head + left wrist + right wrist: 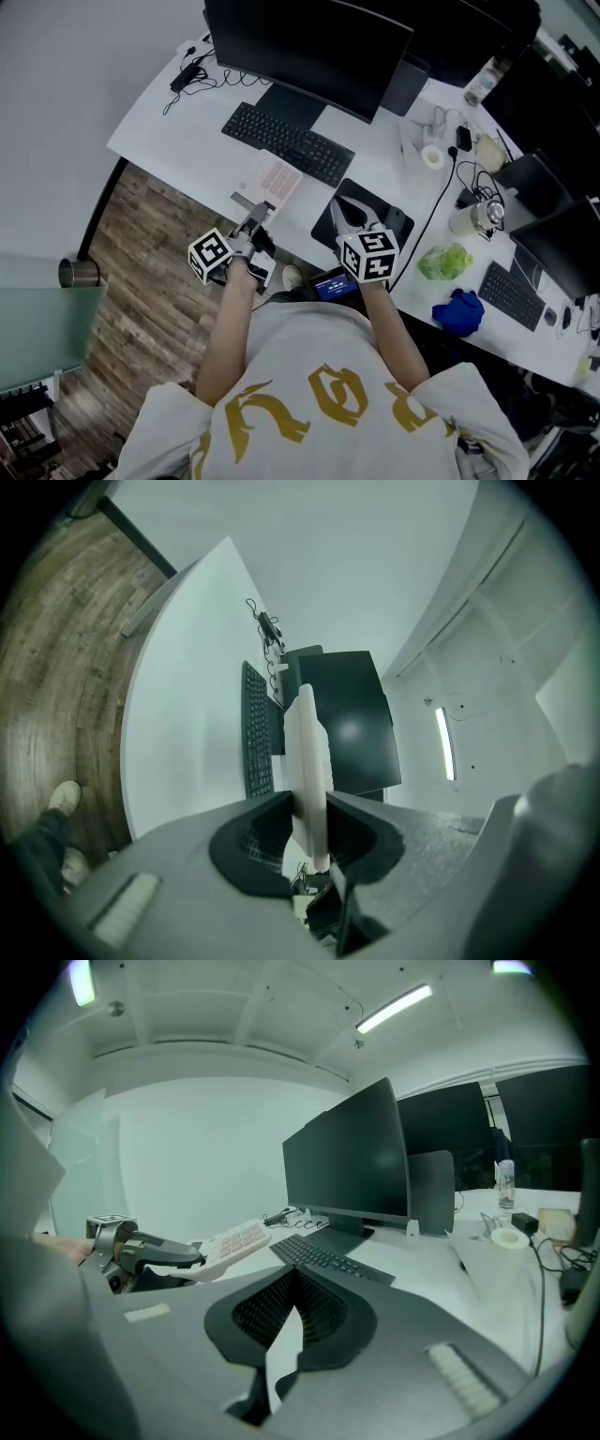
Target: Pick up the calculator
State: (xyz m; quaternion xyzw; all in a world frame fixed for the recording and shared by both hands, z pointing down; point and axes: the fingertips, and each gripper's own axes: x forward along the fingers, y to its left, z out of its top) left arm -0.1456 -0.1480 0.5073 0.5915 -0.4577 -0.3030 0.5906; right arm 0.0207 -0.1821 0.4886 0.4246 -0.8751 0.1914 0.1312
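Here, the left gripper [309, 803] has its jaws clamped on the near end of the calculator [307, 752], which shows edge-on between them. The calculator's long axis runs straight out from the jaws toward the keyboard [286, 142], over the front edge of the white desk [187, 131]. Beside it, the right gripper [298, 1274] has its jaws pressed together on nothing.

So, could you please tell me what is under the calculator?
The calculator, held by the left gripper, hangs over the desk near its edge; the patch directly beneath is covered.
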